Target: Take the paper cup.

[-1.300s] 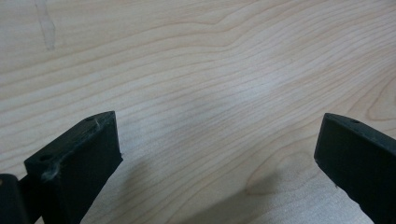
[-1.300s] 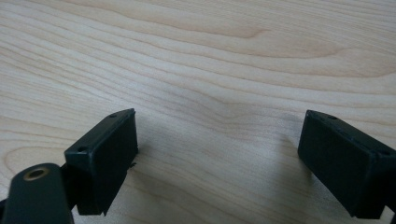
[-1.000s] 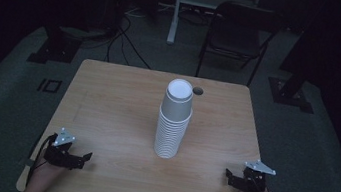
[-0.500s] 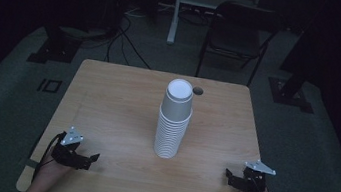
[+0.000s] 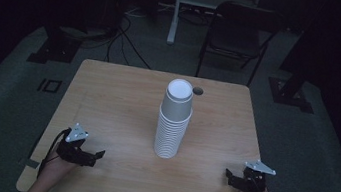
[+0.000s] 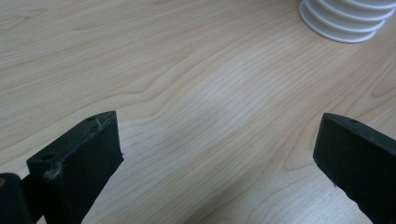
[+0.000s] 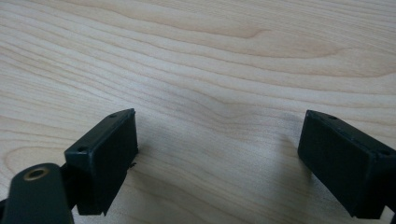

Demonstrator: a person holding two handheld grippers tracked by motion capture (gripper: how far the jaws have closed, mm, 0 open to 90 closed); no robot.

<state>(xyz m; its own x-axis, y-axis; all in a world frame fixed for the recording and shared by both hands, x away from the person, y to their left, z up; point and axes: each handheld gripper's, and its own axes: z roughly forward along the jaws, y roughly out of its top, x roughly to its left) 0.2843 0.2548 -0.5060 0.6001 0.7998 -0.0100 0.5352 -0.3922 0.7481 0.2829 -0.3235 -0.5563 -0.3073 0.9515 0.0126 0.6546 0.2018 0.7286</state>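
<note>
Presently, cup stack [image 5: 174,119] stood upside-down at table [image 5: 107,97] centre. Left gripper [image 5: 90,157] near front-left corner, right gripper [image 5: 232,178] near front-right; both spread wide, empty. Top cup best pinched squarely, lifted straight.

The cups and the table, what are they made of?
The cups look like white paper or thin plastic; the matte surface and thin stacked rims fit either. The table looks like light wood or a wood-look laminate: clear grain lines, smooth finish with a faint sheen.
</note>
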